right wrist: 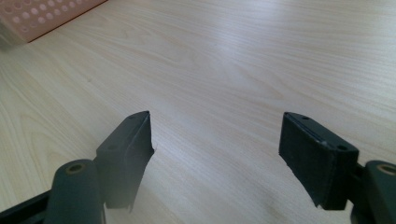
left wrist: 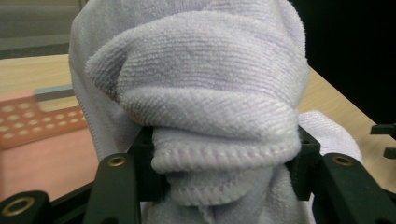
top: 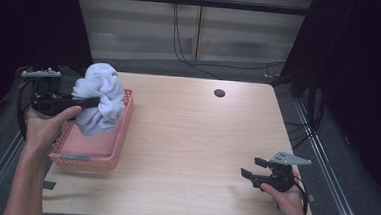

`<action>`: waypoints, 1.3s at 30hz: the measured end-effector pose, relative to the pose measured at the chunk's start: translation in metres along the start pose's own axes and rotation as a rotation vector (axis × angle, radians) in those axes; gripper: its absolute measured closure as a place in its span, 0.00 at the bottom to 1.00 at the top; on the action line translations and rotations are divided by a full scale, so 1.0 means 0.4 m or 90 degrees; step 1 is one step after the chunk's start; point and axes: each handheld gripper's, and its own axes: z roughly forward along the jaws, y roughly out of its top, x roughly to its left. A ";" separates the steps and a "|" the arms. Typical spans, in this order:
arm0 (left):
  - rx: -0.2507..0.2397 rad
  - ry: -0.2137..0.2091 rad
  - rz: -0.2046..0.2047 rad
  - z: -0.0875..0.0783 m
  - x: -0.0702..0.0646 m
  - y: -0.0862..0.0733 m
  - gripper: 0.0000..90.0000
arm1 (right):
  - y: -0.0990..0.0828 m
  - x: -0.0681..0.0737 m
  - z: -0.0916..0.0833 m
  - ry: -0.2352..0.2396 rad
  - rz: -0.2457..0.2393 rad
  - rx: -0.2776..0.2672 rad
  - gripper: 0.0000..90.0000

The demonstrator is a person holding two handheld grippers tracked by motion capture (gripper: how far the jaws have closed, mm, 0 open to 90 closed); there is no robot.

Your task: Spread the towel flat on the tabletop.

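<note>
Hanging lengthwise downward over the basket (top: 93, 154), the towel (top: 100, 98) is clamped in the left tongs (top: 91, 101); right tongs (top: 253, 167) gape wide.

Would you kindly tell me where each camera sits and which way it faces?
High view: above the person's side, looking forward and down on the table; both forearms enter from below.
Left gripper view: rides the left gripper, facing the towel clamped between its jaws.
Right gripper view: rides the right gripper, facing bare tabletop.
Shared: all three show the pink basket.

Towel (top: 100, 99) bunched between the left gripper (top: 91, 102) fingers (left wrist: 144, 161), above the basket (top: 110, 155); right gripper (top: 254, 168) fingers (right wrist: 128, 149) over bare worktop (top: 191, 137), basket well off.
</note>
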 end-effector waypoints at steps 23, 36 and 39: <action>0.075 -0.117 0.078 0.251 -0.228 0.033 0.49 | 0.003 0.000 -0.008 0.010 0.009 0.002 0.30; 0.190 -0.164 0.107 0.458 -0.332 -0.114 0.47 | 0.003 -0.001 -0.010 0.012 0.010 0.006 0.30; 0.198 -0.174 0.114 0.482 -0.345 -0.138 0.46 | 0.003 -0.001 -0.008 0.014 0.010 0.006 0.30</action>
